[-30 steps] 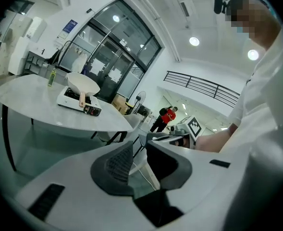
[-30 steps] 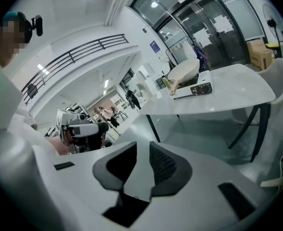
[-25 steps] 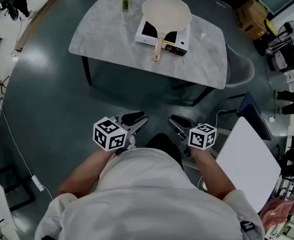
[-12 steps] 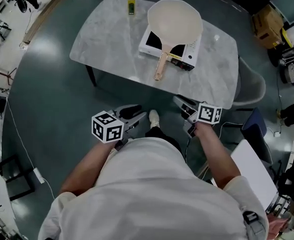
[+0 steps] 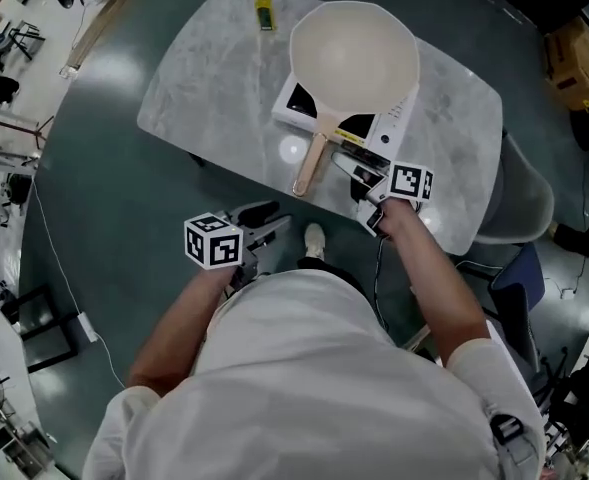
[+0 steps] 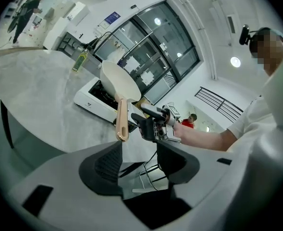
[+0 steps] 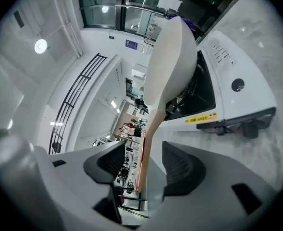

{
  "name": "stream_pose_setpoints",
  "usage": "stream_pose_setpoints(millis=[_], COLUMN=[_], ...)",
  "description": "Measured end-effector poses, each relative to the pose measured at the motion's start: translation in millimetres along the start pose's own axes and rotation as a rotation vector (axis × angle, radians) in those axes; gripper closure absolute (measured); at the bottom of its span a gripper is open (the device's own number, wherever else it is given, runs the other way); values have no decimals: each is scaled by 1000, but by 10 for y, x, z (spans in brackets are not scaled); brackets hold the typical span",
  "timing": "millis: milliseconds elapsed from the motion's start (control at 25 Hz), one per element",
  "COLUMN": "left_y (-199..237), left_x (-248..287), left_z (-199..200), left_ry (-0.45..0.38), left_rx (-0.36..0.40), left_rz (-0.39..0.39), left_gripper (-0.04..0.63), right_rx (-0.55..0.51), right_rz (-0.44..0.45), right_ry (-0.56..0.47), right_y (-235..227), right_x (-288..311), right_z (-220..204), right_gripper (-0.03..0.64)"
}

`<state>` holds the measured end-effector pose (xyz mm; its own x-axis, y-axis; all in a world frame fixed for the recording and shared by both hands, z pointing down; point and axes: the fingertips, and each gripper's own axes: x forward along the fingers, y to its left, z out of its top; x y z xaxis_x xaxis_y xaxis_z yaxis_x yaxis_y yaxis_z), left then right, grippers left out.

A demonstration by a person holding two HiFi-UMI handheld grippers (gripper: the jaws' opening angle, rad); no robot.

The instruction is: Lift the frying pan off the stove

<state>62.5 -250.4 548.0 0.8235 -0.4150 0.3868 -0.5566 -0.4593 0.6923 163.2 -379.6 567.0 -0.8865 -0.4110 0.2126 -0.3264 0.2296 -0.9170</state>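
Got the right arm stretched out over the table point(image 5: 204, 78), right gripper point(image 5: 352, 165) opening right at the handle point(image 5: 311, 160) of the frying pan point(image 5: 354, 53) sitting on the stove point(image 5: 399, 128), not pinching it. Holding the left gripper point(image 5: 277, 221) tucked near the belly, opening too, empty.

Grey marble counter point(image 5: 214, 88) on dark teal floor point(image 5: 104, 218); small yellow bottle point(image 5: 263, 8) upright near far edge; grey chair point(image 5: 529, 203) beside right end.
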Motion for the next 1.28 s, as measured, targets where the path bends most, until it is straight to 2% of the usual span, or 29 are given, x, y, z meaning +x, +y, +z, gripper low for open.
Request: stream_pose_setpoints(millis=[240,640,840,920,1000,1280], left_y=[248,426,423,413,412,392], left_x=[373,875,1012,1029,1046,1062], left_z=[141,199,215,226,250,270], left_ry=[18,73,101,105,101,99], left_rx=[-45,-181,-222,-224,-221,-197], left_rz=[9,-131,-183,-198,-207,-230], left_gripper=[360,357,359,391,471,480], right_rx=[50,114,131,133,129,99], right_rz=[81,105,140,131,114,90], right_ry=[50,46,41,34,29,13], right_y=[-100,-280,-268,-277,-293,-273], right_x=[442,824,909,918,922,911], right_z=[309,638,712,719,720,733], right_gripper=[339,342,384,417,443,448])
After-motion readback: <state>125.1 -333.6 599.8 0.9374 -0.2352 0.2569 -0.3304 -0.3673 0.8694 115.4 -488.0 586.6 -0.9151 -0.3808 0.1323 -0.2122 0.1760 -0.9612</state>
